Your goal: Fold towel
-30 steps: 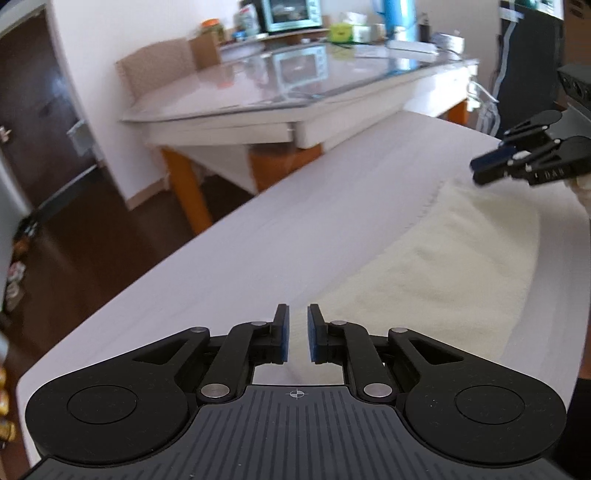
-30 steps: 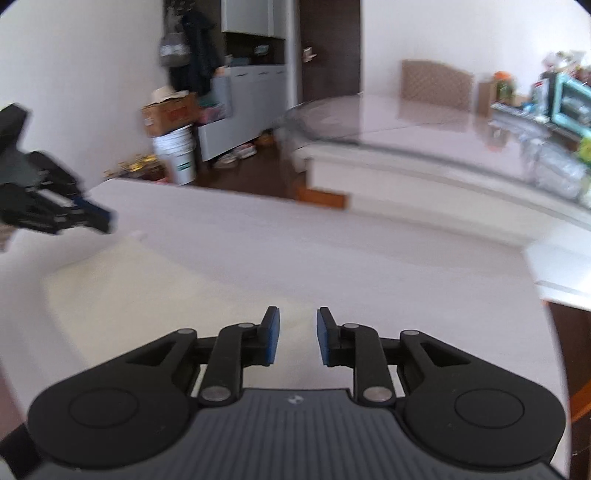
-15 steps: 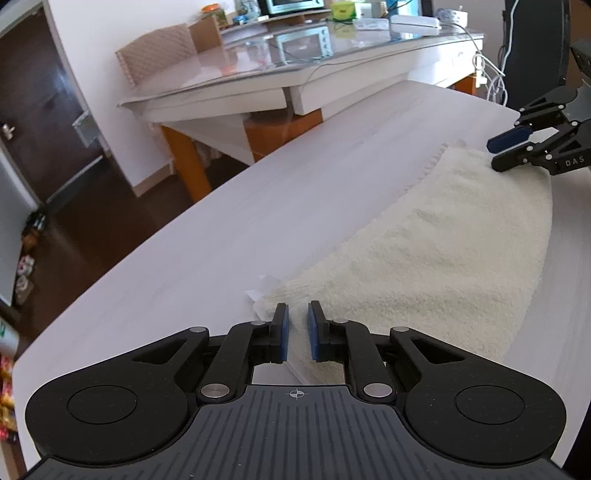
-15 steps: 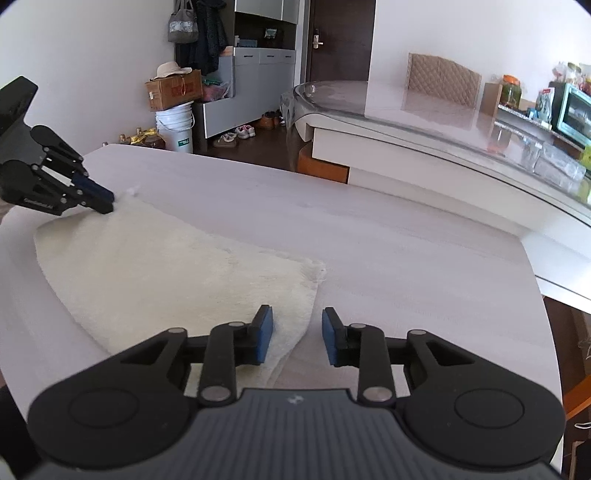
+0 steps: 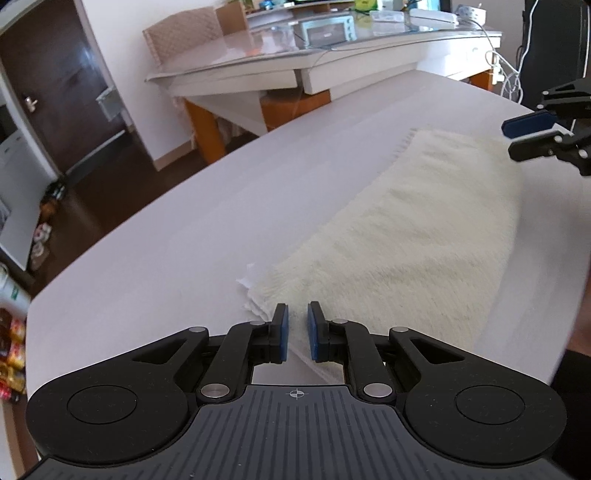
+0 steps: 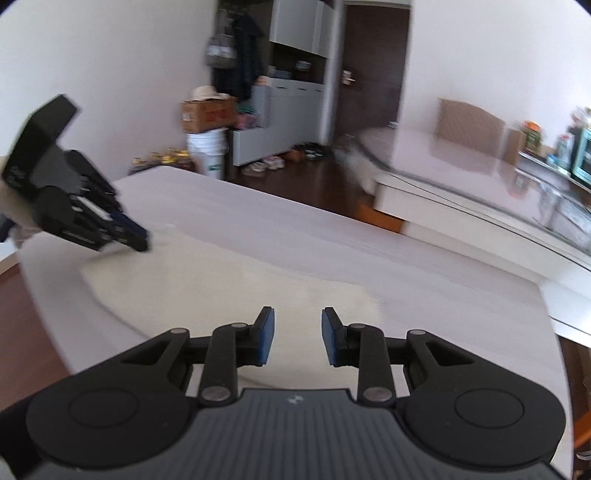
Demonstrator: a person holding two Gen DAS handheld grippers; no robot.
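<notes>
A cream towel (image 5: pixel 406 236) lies flat on the white table (image 5: pixel 184 240), stretched from near to far. My left gripper (image 5: pixel 295 310) hovers at the towel's near left corner. Its jaws are opening with a narrow gap, and the frayed edge shows in the gap below the pads, not pinched. At the towel's far end my right gripper (image 5: pixel 509 138) hangs just above the cloth. In the blurred right wrist view, the right gripper (image 6: pixel 293 314) stands open over the towel (image 6: pixel 221 280) with nothing between its pads. The left gripper (image 6: pixel 142 238) points down at the opposite corner.
A glass-topped table (image 5: pixel 295 55) with a toaster oven (image 5: pixel 328 29) and a chair (image 5: pixel 181 33) stands beyond the white table. A cardboard box (image 6: pixel 207 114) and a white bucket (image 6: pixel 207 151) sit on the dark floor. A person's dark sleeve (image 5: pixel 576 369) is at the right edge.
The left gripper has slid along the table to the towel's near corner and its jaws have parted a little. The right gripper has swung sideways over the far end, with its jaws wider.
</notes>
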